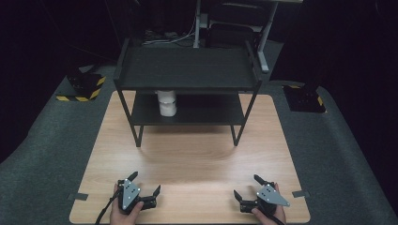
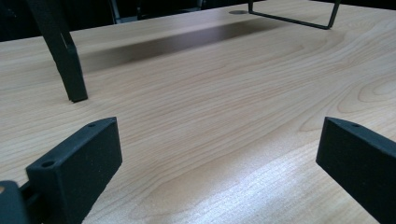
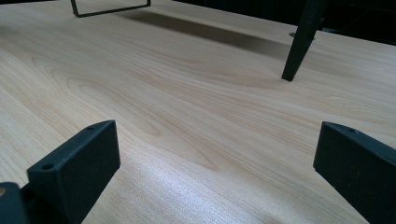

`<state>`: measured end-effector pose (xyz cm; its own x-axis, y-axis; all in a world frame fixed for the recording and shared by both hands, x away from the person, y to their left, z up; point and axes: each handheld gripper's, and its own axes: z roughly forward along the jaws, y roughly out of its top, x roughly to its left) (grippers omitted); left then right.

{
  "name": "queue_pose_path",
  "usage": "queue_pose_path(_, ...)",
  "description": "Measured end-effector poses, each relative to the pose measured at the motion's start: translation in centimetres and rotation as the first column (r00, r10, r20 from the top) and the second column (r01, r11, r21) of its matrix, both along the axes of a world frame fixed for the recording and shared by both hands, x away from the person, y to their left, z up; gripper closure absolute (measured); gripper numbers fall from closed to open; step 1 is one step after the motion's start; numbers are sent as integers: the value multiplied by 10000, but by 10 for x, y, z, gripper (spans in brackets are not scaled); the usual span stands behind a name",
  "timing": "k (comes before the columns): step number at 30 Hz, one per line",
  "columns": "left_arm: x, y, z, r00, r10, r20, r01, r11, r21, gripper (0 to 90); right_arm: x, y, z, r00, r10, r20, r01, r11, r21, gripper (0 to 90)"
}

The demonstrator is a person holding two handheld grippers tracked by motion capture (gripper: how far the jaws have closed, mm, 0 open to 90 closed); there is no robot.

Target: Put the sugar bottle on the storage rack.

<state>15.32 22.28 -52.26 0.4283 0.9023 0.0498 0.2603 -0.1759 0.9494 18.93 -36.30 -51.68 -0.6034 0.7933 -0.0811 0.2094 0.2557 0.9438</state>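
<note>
Two grippers resting on the near table [image 1: 197, 159] edge: left gripper [image 1: 145, 183] jaws wide, right gripper [image 1: 246, 185] jaws wide, both clasping nothing; white cup [image 1: 167, 103] far off on rack's [image 1: 187, 70] lower shelf.

A black two-tier shelf rack [image 1: 187, 70] is set on the wooden tabletop [image 1: 197, 159], ringed by grey carpet [image 1: 47, 154].

The cup [image 1: 166, 102] stands on the shelf rack's [image 1: 187, 70] lower shelf, left side; my hand-held grippers rest before the rack, on the table [image 1: 197, 154].
</note>
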Motion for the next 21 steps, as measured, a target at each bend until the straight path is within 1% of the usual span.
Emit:
queue_pose_path(7, 1, 1, 1, 10000, -86, -26, 87, 9999, 51, 5, 1, -1, 0, 10000, 52, 9, -52, 10000, -35, 0)
queue_pose_path(12, 2, -1, 3, 9998, -182, -104, 185, 9995, 243, 6, 0, 0, 0, 10000, 54, 36, -53, 10000, -47, 1)
queue_pose_path(21, 4, 0, 4, 9993, -340, -163, 345, 9989, 305, 5, -1, -2, -1, 10000, 42, 74, -42, 10000, 18, 0)
